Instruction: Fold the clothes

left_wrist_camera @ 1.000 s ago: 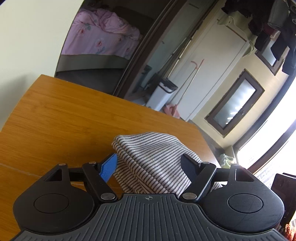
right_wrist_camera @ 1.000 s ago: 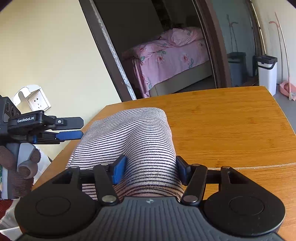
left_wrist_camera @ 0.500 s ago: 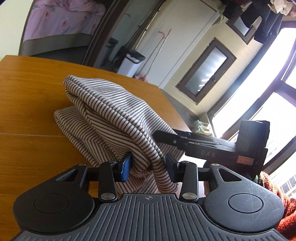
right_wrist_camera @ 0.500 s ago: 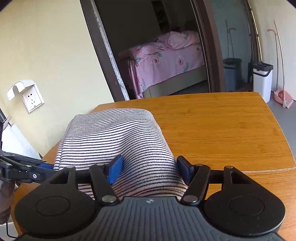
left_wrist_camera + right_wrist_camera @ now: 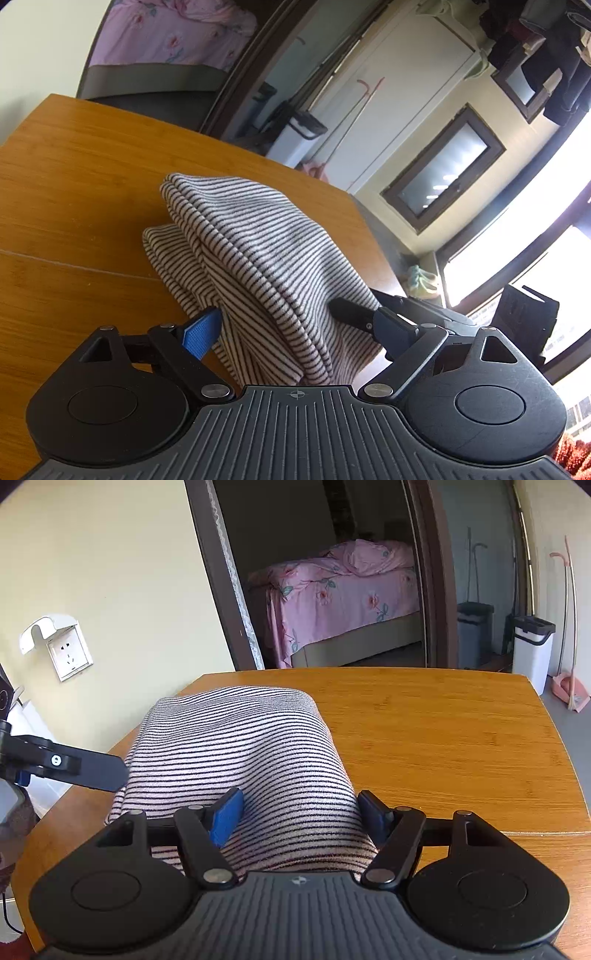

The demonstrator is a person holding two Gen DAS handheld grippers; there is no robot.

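- Lying folded on the wooden table (image 5: 443, 731), the striped shirt (image 5: 258, 251) sits between both grippers' opening jaws.
- Left gripper (image 5: 295, 332) is wide, not pinching.
- Right gripper (image 5: 299, 812) looks loose; the shirt's near edge is hidden.

My left tongs (image 5: 299, 332) are opening around the striped garment (image 5: 258, 266). It lies folded on the bench (image 5: 74, 206); the pads sit clear of it.
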